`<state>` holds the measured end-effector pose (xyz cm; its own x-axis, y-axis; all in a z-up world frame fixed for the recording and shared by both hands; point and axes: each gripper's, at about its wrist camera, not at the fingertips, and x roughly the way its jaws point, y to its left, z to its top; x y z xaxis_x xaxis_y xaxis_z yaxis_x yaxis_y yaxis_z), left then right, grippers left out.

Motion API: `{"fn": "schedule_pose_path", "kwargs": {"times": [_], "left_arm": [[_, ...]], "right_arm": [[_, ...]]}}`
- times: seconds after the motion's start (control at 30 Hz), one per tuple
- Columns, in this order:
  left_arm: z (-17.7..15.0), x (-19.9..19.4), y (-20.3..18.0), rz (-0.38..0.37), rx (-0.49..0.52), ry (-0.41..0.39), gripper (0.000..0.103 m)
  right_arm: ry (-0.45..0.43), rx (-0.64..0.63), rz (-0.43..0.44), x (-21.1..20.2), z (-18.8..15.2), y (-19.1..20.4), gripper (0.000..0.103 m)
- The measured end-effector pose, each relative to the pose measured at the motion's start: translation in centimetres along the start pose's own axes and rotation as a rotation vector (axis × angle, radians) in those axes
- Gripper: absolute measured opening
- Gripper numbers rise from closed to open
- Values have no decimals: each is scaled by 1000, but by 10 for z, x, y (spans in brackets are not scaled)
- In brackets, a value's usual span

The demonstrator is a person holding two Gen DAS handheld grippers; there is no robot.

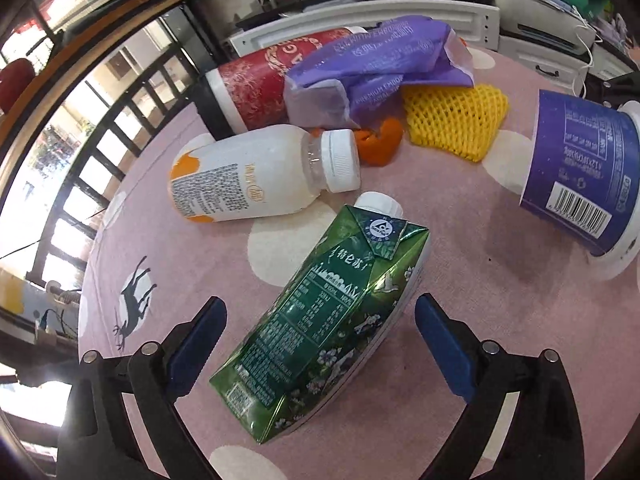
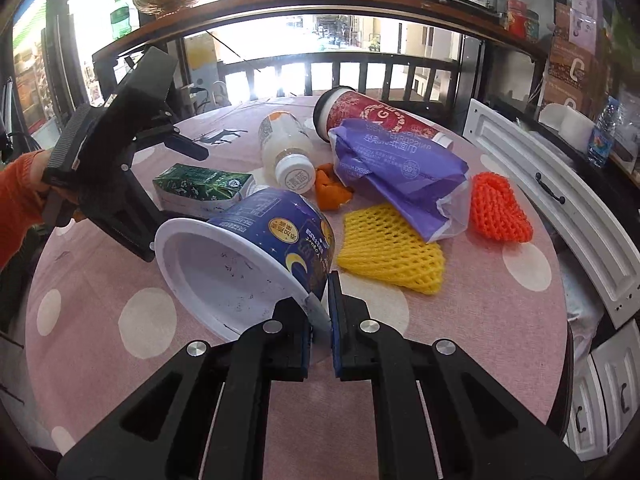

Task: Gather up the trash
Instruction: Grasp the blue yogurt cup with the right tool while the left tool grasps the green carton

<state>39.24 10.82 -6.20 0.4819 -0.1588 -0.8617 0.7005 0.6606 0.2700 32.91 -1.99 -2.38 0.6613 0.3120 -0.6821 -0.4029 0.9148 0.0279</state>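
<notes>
Right now the right tongs point(image 2: 320, 312) are clamped on the white rim of the blue paper tub point(image 2: 256, 256), tipped on its side with the mouth toward the camera; whether it touches the pink polka-dot surface point(image 2: 460, 320) I cannot tell. Left tongs point(image 1: 320, 320) spread wide, straddling the green milk carton point(image 1: 320, 328) lying on the surface, pads on either side, not touching. Just beyond the carton: white capped bottle point(image 1: 256, 172) on its side, orange peel point(image 1: 380, 144) by its cap. Farther: red paper cup point(image 1: 260, 88) lying down, crumpled purple wrapper point(image 1: 384, 64) over it. Yellow foam fruit net point(image 2: 388, 252) right of the tub, orange-red foam net point(image 2: 500, 208) farther right. White cabinet point(image 2: 560, 208) past the right edge.
</notes>
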Motion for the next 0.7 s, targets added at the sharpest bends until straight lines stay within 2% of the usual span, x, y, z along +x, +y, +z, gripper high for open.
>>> {"fn": "schedule_pose_path", "kwargs": {"times": [0.13,0.33,0.43,0.6,0.7], "left_arm": [[9,14,1,-52,47,76,88],[16,21,1,-112,122,147,81],[20,21,5,-152,110,169,72],[22,21,7,-149,58,157,54],[20,18,7,-128,23,136,52]], "right_arm": [[8,9,-9,-5,-7,-8,8],[4,40,-16,-9,-13,-21,8],[2,57,-12,-10,-16,-26,8],[3,68,-4,-10,-17,-28,8],[-1,75,4,-11,-18,-30,8]]}}
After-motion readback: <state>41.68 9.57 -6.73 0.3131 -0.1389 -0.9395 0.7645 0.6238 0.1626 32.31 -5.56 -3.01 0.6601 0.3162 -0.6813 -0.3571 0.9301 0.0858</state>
